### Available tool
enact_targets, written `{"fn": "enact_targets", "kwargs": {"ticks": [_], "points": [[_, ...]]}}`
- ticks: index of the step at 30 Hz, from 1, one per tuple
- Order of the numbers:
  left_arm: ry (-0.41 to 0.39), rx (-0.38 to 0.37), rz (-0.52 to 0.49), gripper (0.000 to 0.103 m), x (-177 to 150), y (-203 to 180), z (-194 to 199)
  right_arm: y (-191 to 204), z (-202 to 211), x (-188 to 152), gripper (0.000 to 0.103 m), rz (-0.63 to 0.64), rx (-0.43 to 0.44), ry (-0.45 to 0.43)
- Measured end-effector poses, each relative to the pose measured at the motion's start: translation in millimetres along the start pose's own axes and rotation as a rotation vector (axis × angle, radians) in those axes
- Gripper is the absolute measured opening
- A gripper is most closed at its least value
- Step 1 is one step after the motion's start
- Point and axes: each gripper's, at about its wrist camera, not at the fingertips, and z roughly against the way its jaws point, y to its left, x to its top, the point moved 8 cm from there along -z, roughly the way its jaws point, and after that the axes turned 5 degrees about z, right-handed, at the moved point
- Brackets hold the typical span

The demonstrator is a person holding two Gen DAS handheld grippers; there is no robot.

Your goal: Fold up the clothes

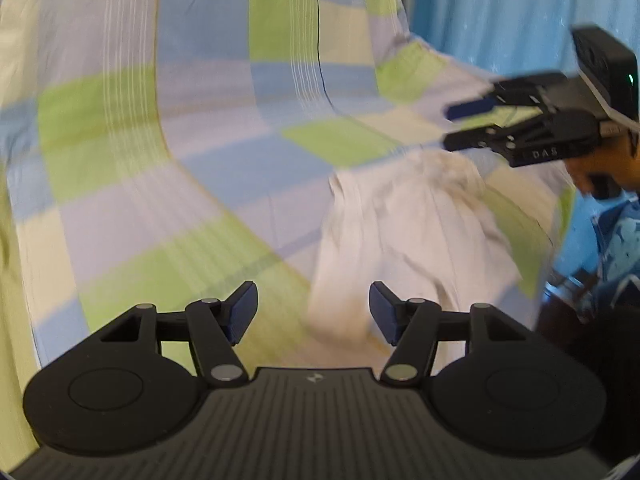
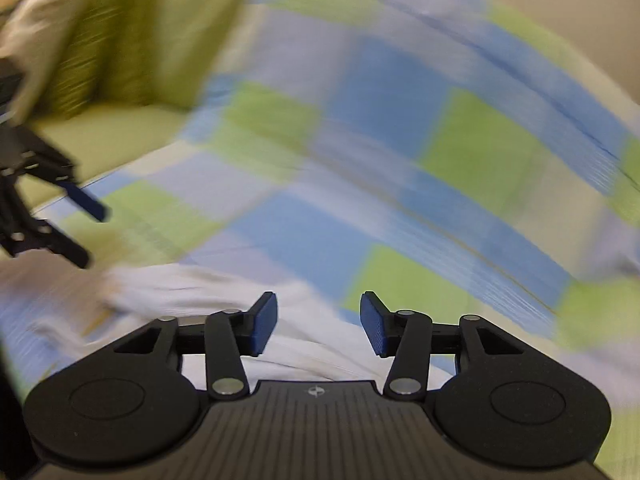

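The left tongs [image 1: 313, 312] are spread wide, their blue pads [image 1: 242, 314] well apart with nothing between them. They hang above the near end of a white garment [image 1: 404, 236], which lies rumpled on the bed and reaches away toward its bunched far end. The right tongs [image 2: 318, 324] are likewise spread and empty, hovering over another part of the same white garment [image 2: 304, 354], whose cloth shows between and below the two pads.

In the left wrist view the right tongs [image 1: 466, 126] appear at the upper right, spread, just above the garment's bunched end; whether they touch it cannot be told. A person's hand [image 1: 592, 176] grips the handle behind them, and a blue patterned sleeve [image 1: 624, 240] shows below. In the right wrist view the left tongs [image 2: 90, 234] come in from the left edge, spread as well.

The garment rests on a checked bedsheet [image 1: 200, 160] of green, blue and pale squares. A blue curtain [image 1: 500, 8] hangs beyond the bed. A green striped pillow [image 2: 108, 48] lies at the far left in the right wrist view. Both views are blurred.
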Motion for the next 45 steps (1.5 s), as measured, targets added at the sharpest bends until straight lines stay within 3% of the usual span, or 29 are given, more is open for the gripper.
{"fn": "enact_targets", "kwargs": {"ticks": [3, 6, 9, 18, 19, 21, 23, 24, 30, 35, 41, 43, 45], "points": [[0.029, -0.061, 0.025, 0.057, -24.8, -12.2, 2.8, 42.7, -28.7, 15.5, 0.053, 0.202, 0.157, 0.033], [0.042, -0.115, 0.038, 0.057, -37.7, -22.6, 2.5, 68.7, -53.9, 24.7, 0.054, 0.376, 0.217, 0.08], [0.069, -0.158, 0.054, 0.056, -44.5, -27.5, -0.8, 82.6, -70.6, 29.3, 0.054, 0.434, 0.321, 0.112], [0.059, -0.193, 0.056, 0.056, -51.0, -29.7, 1.7, 98.2, -101.7, 44.9, 0.056, 0.555, 0.448, 0.17], [0.057, -0.192, 0.054, 0.056, -51.2, -30.1, 1.8, 98.2, -104.1, 45.8, 0.052, 0.537, 0.48, 0.19], [0.052, -0.187, 0.047, 0.056, -52.3, -31.2, 1.8, 99.1, -106.3, 46.3, 0.027, 0.499, 0.528, 0.229], [0.05, -0.182, 0.045, 0.056, -53.2, -32.4, 2.2, 100.2, -104.9, 45.6, 0.02, 0.466, 0.535, 0.254], [0.049, -0.18, 0.044, 0.056, -53.6, -32.8, 2.7, 100.1, -101.6, 45.4, 0.012, 0.451, 0.531, 0.253], [0.038, -0.17, 0.094, 0.057, -51.5, -32.8, 2.3, 77.1, -59.6, 54.3, 0.009, 0.293, 0.434, 0.126], [0.056, -0.22, 0.209, 0.057, -46.4, -33.9, -0.2, 41.0, -17.2, 66.7, 0.008, 0.164, 0.272, -0.015], [0.094, -0.213, 0.249, 0.057, -55.0, -34.1, 7.7, -19.0, 35.9, 85.5, 0.008, -0.056, 0.07, -0.222], [0.084, -0.214, 0.268, 0.057, -55.3, -33.6, 10.7, -36.5, 53.7, 91.7, 0.007, -0.111, 0.023, -0.277], [0.051, -0.169, 0.229, 0.057, -51.6, -36.4, 11.0, -49.1, 63.5, 94.8, 0.007, -0.143, -0.01, -0.297]]}}
